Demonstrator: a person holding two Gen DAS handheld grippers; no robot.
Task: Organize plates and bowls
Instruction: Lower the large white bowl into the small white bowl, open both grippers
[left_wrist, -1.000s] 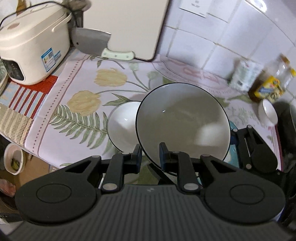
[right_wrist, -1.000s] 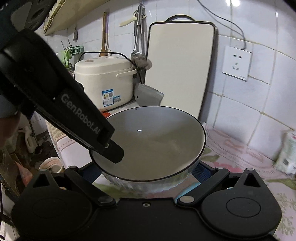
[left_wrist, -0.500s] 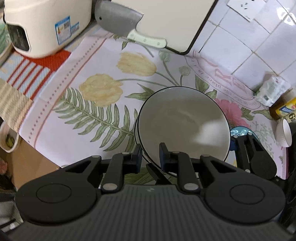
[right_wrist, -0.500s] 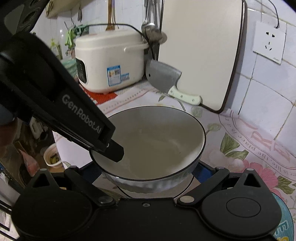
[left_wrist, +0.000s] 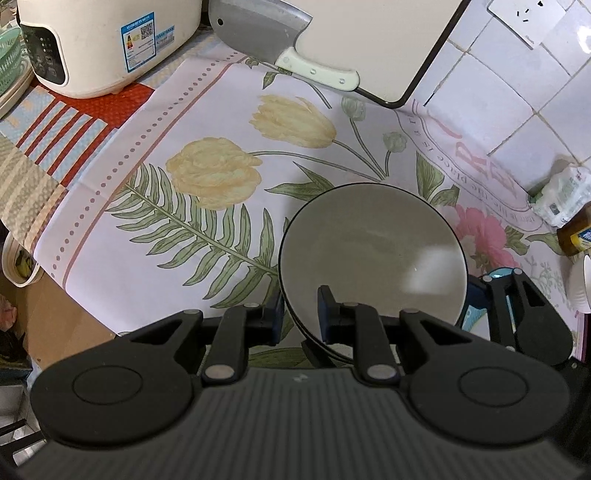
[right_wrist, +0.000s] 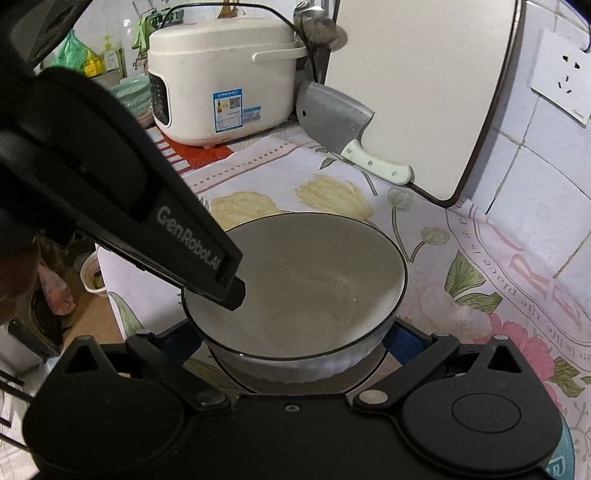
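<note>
Since the earlier frames, both grippers have carried the bowl lower, and the small white bowl once beside it is now hidden.

Left wrist view: left gripper is clamped on the near rim of the bowl, one finger inside the rim, the other outside. A second dark rim shows just under the bowl, above the flowered cloth. Behind stand a rice cooker, cleaver and cutting board.

Right wrist view: right gripper spans the bowl with its fingers spread on either side of the wall; whether the pads touch cannot be told. The left gripper pinches the bowl's left rim. A dark-rimmed dish lies just below.
</note>
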